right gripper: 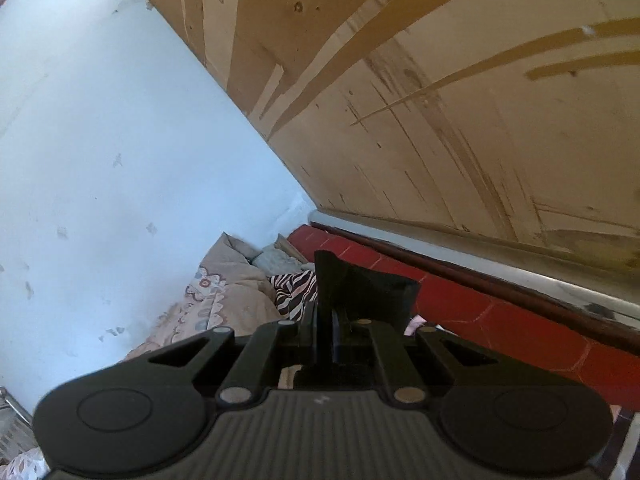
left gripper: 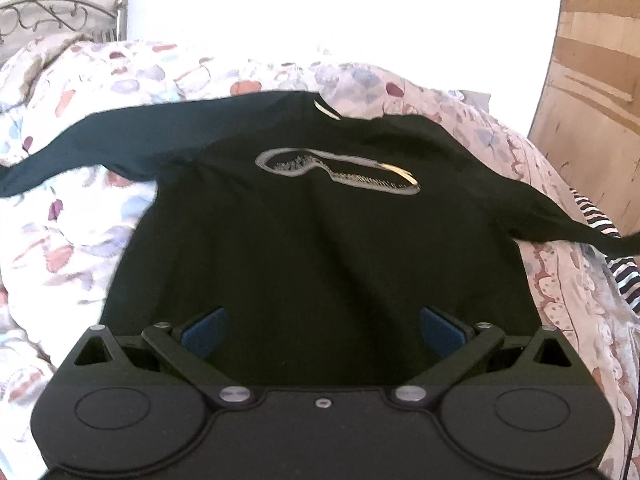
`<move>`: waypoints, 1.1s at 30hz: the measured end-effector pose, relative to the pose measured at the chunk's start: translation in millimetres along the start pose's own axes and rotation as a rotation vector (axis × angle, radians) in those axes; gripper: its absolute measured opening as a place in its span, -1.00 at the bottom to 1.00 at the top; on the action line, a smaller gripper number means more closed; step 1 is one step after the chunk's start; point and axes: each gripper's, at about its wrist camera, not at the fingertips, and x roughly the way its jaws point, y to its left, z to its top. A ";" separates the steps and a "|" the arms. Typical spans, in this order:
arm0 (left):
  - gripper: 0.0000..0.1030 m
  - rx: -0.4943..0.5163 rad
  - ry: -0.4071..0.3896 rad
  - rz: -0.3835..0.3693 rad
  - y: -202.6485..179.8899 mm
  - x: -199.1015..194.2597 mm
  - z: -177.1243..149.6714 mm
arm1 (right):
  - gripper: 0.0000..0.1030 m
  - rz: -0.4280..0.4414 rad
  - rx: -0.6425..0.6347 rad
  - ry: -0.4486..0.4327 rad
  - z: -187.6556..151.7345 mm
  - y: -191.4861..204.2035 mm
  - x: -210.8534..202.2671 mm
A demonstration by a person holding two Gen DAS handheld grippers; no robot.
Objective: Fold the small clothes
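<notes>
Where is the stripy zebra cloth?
In the right wrist view the zebra cloth lies on the bed, just left of the right gripper, which is shut on the black shirt, beside the floral blanket.

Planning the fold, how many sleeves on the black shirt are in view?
2. Left sleeve lies out over the floral bedding; right sleeve stretches to the picture's right edge, its end pinched in the right gripper.

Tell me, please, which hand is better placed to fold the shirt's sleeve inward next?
Probably right: its fingers are already shut on the black shirt's sleeve end, while the left gripper is open, holding nothing.
</notes>
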 end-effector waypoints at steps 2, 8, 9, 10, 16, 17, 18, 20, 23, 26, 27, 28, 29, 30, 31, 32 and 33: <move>0.99 -0.007 -0.006 0.009 7.2 -5.2 1.1 | -0.85 -0.012 0.000 0.000 -2.3 2.6 -5.9; 0.99 -0.036 0.006 0.045 26.5 -10.4 1.2 | -0.85 0.044 -0.115 -0.027 4.1 58.2 -24.6; 0.99 -0.040 0.009 0.051 29.3 -10.7 1.0 | -0.85 0.063 -0.135 -0.030 5.0 72.1 -27.1; 0.99 -0.045 0.015 0.053 32.5 -10.8 0.6 | -0.85 0.080 -0.153 -0.034 5.8 84.3 -30.0; 0.99 -0.078 0.030 0.046 54.4 -16.4 -2.2 | -0.85 0.229 -0.298 -0.022 -0.8 189.8 -45.0; 0.99 -0.083 0.028 0.045 58.5 -18.0 -2.6 | -0.85 0.258 -0.311 -0.012 -5.5 208.3 -46.7; 0.99 -0.089 0.027 0.045 62.8 -19.3 -2.7 | -0.85 0.292 -0.326 0.003 -11.8 229.8 -48.3; 0.99 -0.102 0.023 0.048 73.5 -23.0 -2.6 | -0.85 0.344 -0.357 0.029 -24.4 265.9 -50.4; 0.99 -0.118 0.012 0.053 88.5 -30.7 -2.4 | -0.85 0.422 -0.404 0.059 -51.1 317.1 -55.8; 0.99 -0.137 -0.003 0.067 105.0 -37.9 -1.3 | -0.85 0.500 -0.428 0.099 -84.0 361.3 -62.0; 0.99 -0.146 -0.007 0.073 111.3 -40.2 -1.5 | -0.85 0.520 -0.433 0.110 -95.3 372.2 -64.6; 0.99 -0.156 -0.009 0.078 116.2 -42.3 -1.4 | -0.85 0.544 -0.438 0.126 -109.2 385.0 -66.7; 0.99 -0.166 -0.012 0.084 121.9 -44.4 -2.1 | -0.85 0.565 -0.445 0.141 -124.8 396.2 -69.2; 0.99 -0.177 -0.015 0.088 127.5 -46.4 -3.1 | -0.85 0.585 -0.454 0.159 -142.9 406.7 -72.1; 0.99 -0.187 -0.016 0.092 132.1 -47.8 -3.4 | -0.85 0.599 -0.464 0.173 -158.2 414.8 -75.4; 0.99 -0.197 -0.017 0.098 137.6 -49.4 -4.5 | -0.85 0.611 -0.484 0.187 -179.9 423.8 -78.9; 0.99 -0.205 -0.018 0.103 142.5 -50.4 -5.5 | -0.85 0.619 -0.507 0.199 -203.3 431.3 -82.7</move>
